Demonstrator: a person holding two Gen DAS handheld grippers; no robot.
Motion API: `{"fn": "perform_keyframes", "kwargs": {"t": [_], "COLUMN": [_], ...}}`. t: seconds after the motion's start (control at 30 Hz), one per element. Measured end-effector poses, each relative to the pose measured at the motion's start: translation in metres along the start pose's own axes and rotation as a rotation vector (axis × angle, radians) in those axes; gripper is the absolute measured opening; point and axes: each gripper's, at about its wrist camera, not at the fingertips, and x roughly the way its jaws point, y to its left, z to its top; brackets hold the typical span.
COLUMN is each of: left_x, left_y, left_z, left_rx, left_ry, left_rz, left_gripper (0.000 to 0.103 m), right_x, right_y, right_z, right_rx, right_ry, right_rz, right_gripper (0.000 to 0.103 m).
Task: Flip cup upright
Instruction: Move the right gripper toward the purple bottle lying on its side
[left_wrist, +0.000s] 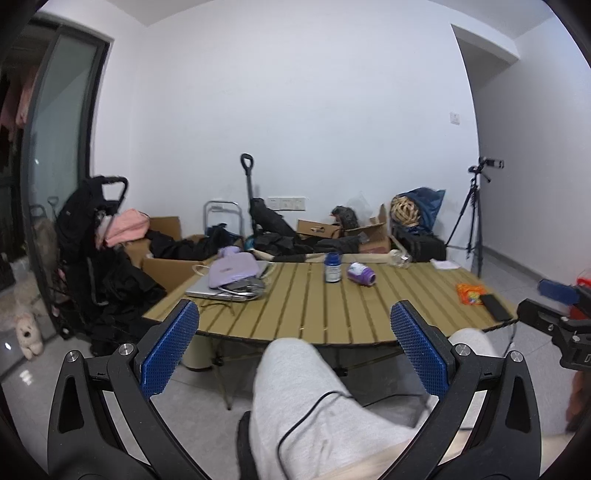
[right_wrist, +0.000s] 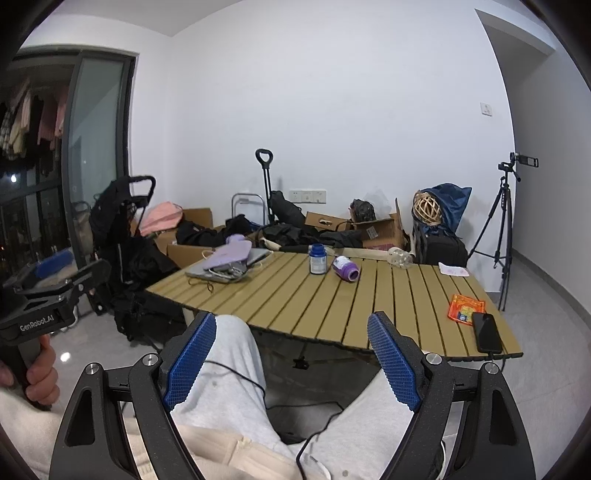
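Cup (right_wrist: 345, 268): purple, lying on its side mid-table (right_wrist: 369, 306) beside an upright blue-capped bottle (right_wrist: 317, 259), hence needing righting. Left gripper (left_wrist: 295, 354) and right gripper (right_wrist: 291, 354), fingers spread and empty, hang above the lap, well short of it.

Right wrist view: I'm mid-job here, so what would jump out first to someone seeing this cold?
The purple cup lying on its side mid-table, mouth toward the camera, beside an upright blue-capped bottle on its left. In the foreground the right gripper hangs open over the person's grey-trousered knees, short of the slatted table. An orange packet and black phone sit at the table's near right corner.
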Motion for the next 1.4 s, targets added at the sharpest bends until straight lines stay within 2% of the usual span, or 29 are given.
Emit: {"fn": "perform_keyframes", "kwargs": {"t": [0.07,0.2,0.27,0.4,0.53,0.67,0.8,1.0,1.2,1.3,1.4], "left_x": [0.011,0.053,0.093,0.169,0.254,0.334,0.413,0.504,0.590,0.609,0.614], "left_y": [0.001,0.001,0.000,-0.008,-0.025,-0.035,-0.044,-0.056,-0.067,-0.067,-0.066], "left_z": [0.010,0.039,0.049,0.056,0.052,0.041,0.033,0.026,0.010,-0.005,-0.013], "left_rx": [0.011,0.050,0.060,0.073,0.086,0.019,-0.070,-0.127,-0.155,-0.218,-0.221], "left_ry": [0.003,-0.057,-0.029,0.044,0.148,0.255,0.389,0.424,0.499,0.509,0.502], "left_rz": [-0.019,-0.029,-0.024,-0.006,-0.017,-0.058,-0.116,-0.117,-0.130,-0.198,-0.224], "left_gripper": [0.103,0.103,0.103,0.103,0.103,0.103,0.103,0.103,0.103,0.103,0.103], "right_x": [0.010,0.048,0.083,0.151,0.216,0.286,0.346,0.435,0.534,0.574,0.611], "right_y": [-0.008,-0.032,-0.048,-0.080,-0.111,-0.139,-0.170,-0.203,-0.214,-0.215,-0.212], "right_z": [0.015,0.039,0.047,0.054,0.061,0.069,0.072,0.069,0.050,0.042,0.029], "right_rx": [-0.024,-0.055,-0.069,-0.047,-0.032,-0.041,0.028,0.134,0.192,0.200,0.193], "right_ry": [-0.004,-0.025,0.017,0.111,0.206,0.285,0.336,0.388,0.462,0.478,0.512], "right_rz": [-0.003,-0.023,-0.055,-0.054,-0.049,-0.081,-0.090,-0.098,-0.042,-0.001,0.037], "right_gripper": [0.088,0.088,0.088,0.088,0.088,0.088,0.088,0.088,0.088,0.088,0.088]}}
